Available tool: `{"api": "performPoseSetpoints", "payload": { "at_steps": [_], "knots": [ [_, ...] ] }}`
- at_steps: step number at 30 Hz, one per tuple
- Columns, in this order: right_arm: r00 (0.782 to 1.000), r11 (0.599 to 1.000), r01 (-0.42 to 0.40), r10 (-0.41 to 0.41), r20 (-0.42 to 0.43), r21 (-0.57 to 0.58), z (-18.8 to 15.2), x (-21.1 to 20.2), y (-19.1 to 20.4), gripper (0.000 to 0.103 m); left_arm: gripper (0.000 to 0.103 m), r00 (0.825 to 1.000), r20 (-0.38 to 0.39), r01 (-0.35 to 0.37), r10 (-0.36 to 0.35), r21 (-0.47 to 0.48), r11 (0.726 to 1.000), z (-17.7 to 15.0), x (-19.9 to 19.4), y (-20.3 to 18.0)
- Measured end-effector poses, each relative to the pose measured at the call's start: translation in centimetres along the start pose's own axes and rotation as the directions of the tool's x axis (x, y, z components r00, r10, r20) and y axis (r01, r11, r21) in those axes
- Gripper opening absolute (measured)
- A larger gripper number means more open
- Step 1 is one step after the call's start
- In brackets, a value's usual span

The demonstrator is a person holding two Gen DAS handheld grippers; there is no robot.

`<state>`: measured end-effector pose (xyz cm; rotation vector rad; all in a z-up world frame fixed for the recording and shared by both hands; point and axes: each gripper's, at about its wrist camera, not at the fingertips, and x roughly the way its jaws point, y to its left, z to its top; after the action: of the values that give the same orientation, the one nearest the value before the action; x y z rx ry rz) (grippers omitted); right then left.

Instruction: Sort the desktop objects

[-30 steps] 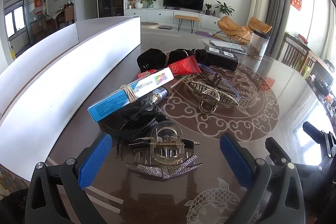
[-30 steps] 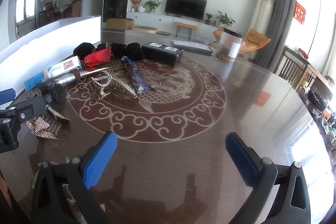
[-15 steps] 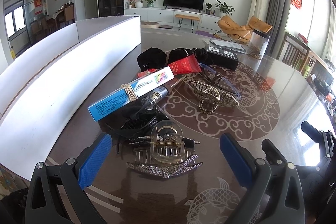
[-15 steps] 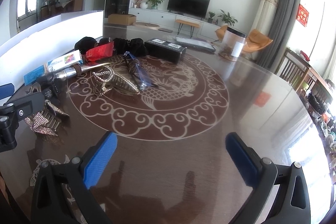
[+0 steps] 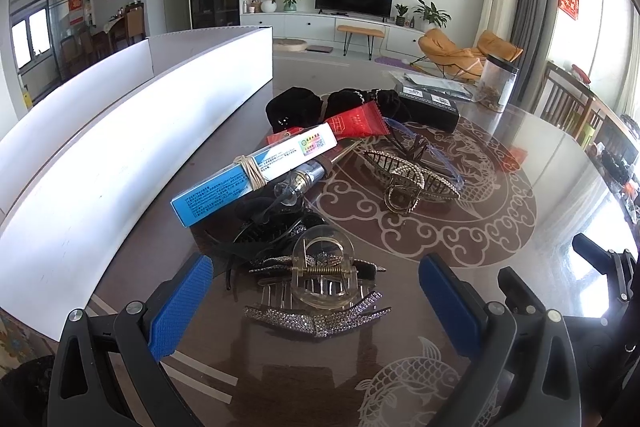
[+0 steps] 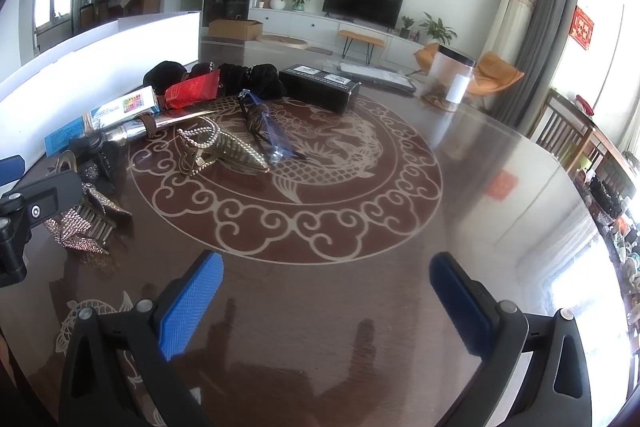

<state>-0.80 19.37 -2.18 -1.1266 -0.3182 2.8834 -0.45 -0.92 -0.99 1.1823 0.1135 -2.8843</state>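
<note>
The left gripper hangs low over the dark brown glossy surface with the pale dragon medallion, its blue-padded fingers wide apart and holding nothing. Between them, toward 12 o'clock, lies the clear plastic hair claw clip, resting on a rhinestone-covered silver hair clip and touching a black hair clip behind it. Further at 12 o'clock a long blue and white cardboard box bound with a rubber band leans on the pile, with a red foil packet and a black velvet pouch beyond. At 1 o'clock stands a bronze metal hair claw with pearl trim, just beside blue-framed glasses. A long white cardboard wall runs from 9 to 11 o'clock. The right gripper is over a bare part of the surface, also spread open and empty; the objects sit at its 10 and 11 o'clock, well apart from it.
</note>
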Motion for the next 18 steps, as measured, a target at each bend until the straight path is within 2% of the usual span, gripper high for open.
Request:
{"api": "performPoseSetpoints", "payload": {
  "at_steps": [18],
  "knots": [
    [1.000,1.000,-0.006,0.006,0.008,0.007,0.05,-0.11,-0.07,0.103,0.103,1.000,-0.018,-0.008,0.007,-0.018,1.000,-0.04,0.31,0.32]
  ]
}}
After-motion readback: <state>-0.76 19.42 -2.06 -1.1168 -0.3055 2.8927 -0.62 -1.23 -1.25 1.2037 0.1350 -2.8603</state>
